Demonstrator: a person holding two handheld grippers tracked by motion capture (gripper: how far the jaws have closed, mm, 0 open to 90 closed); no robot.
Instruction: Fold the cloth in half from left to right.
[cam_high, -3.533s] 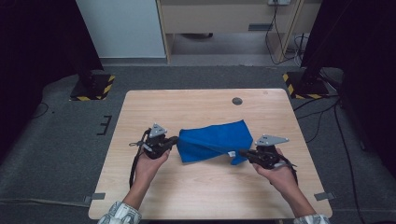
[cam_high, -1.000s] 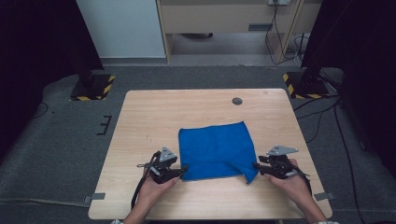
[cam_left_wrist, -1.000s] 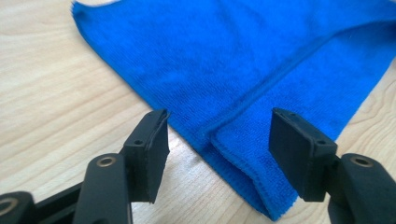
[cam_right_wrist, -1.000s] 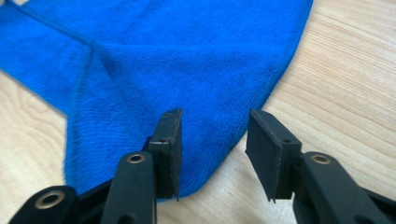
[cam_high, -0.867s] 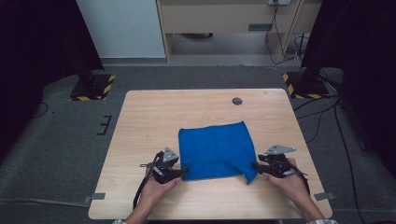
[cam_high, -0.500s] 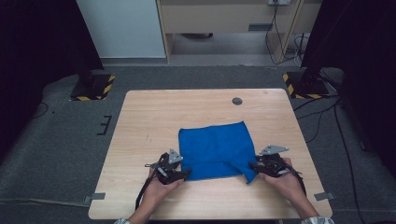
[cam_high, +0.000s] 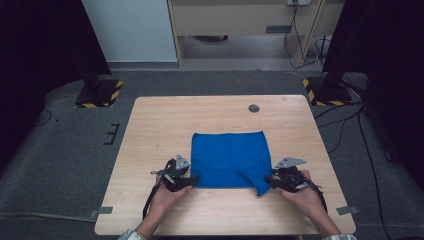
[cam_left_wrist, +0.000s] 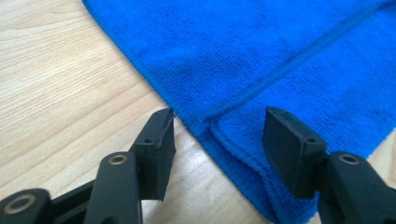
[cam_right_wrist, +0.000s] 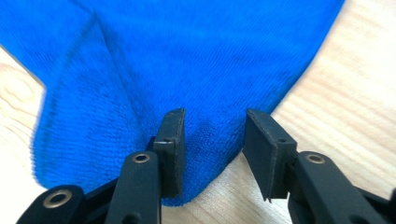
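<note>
A blue cloth (cam_high: 229, 157) lies flat and folded on the wooden table (cam_high: 160, 125); its near right corner sticks out in a loose flap. My left gripper (cam_high: 191, 179) sits at the near left corner of the cloth. In the left gripper view, that gripper (cam_left_wrist: 219, 140) is open and the doubled corner of the cloth (cam_left_wrist: 280, 56) lies on the wood between its jaws. My right gripper (cam_high: 268, 180) is at the near right corner. Seen in its own view, the right gripper (cam_right_wrist: 212, 140) is open too, its jaws apart over the edge of the cloth (cam_right_wrist: 187, 56).
A small dark disc (cam_high: 254, 108) is set in the table near its far edge. Bare wood surrounds the cloth on all sides. On the floor beyond the table stand two posts with yellow-and-black bases (cam_high: 99, 93) (cam_high: 325, 90).
The cloth, held bunched mid-table 3.5 s ago, was drawn toward the person and laid flat. Over the last second both grippers edged inward and forward, and the near right corner now flops loose.
</note>
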